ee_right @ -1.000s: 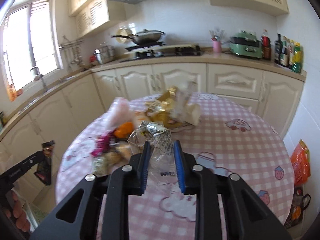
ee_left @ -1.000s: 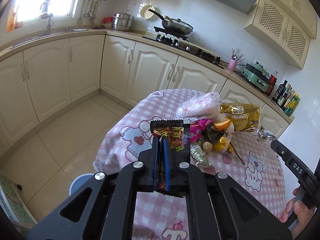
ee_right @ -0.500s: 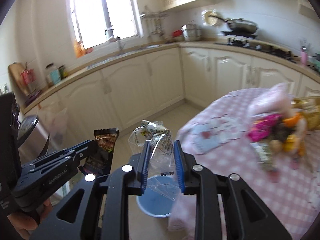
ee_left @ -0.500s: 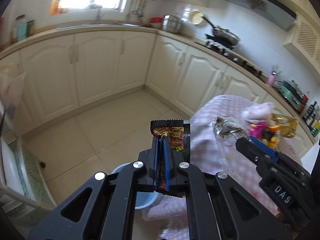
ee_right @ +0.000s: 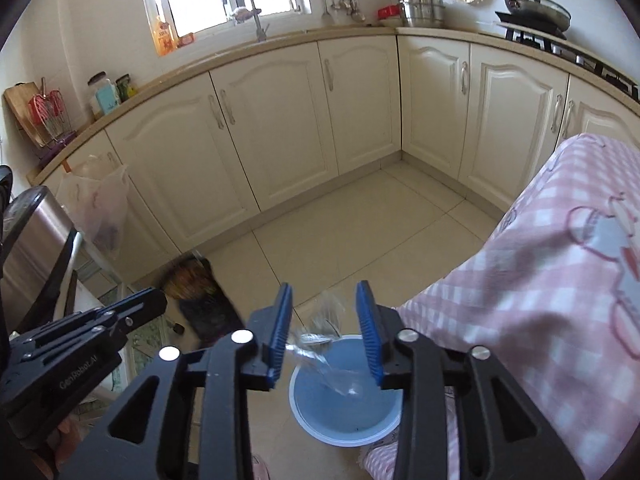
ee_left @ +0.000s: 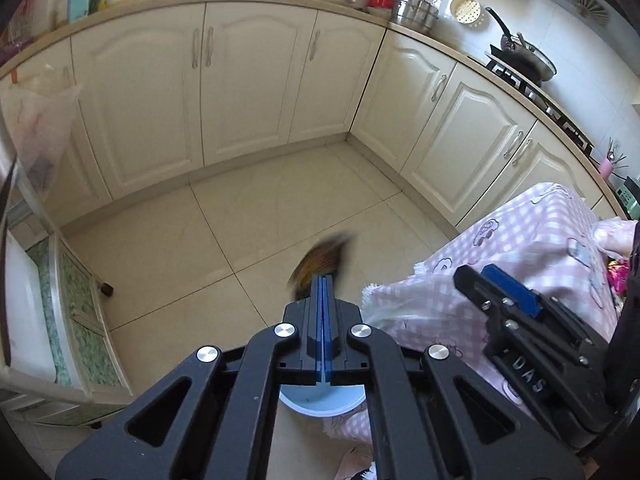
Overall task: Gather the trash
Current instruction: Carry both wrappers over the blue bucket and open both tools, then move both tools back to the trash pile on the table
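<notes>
My left gripper is shut on a dark snack wrapper, which sticks out blurred past the fingertips. The round blue bin on the floor shows just under its fingers. My right gripper hangs over the same blue bin. Its jaws are opening, and a crumpled clear plastic wrapper hangs loose between the blue pads, above the bin's mouth. In the right wrist view the left gripper is at lower left with the snack wrapper. The left wrist view has the right gripper at right.
The table with its pink checked cloth stands right beside the bin. More trash lies on it at the far right. Cream cabinets ring the tiled floor. A steel can, a hanging plastic bag and a low shelf stand at left.
Both grippers have swung away from the table and down over the blue bin on the floor. The right jaws have spread, and the clear wrapper now hangs loose between them.
</notes>
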A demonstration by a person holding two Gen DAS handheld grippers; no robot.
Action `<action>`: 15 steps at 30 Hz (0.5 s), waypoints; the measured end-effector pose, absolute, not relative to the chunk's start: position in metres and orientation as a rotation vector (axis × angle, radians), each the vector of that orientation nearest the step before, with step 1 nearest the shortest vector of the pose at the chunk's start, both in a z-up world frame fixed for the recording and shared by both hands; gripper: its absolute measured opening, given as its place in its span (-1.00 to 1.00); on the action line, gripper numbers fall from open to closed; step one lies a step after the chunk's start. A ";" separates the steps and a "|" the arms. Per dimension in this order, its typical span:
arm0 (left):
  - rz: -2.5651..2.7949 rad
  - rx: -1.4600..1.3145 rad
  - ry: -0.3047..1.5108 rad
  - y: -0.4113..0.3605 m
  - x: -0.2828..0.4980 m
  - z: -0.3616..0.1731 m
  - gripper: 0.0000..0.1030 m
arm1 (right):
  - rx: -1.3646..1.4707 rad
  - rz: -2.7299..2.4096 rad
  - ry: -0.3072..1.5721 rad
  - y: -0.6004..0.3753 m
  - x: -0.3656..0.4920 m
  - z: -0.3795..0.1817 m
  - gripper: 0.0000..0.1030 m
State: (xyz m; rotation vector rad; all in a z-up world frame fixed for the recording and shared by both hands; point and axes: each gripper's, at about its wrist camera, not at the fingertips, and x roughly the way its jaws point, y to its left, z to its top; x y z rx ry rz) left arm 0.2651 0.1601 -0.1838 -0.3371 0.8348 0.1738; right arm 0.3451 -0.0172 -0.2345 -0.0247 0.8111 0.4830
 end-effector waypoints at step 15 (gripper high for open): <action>0.062 -0.341 0.841 0.148 0.282 -0.195 -1.00 | -0.029 0.415 0.815 -0.035 0.356 -0.245 -0.18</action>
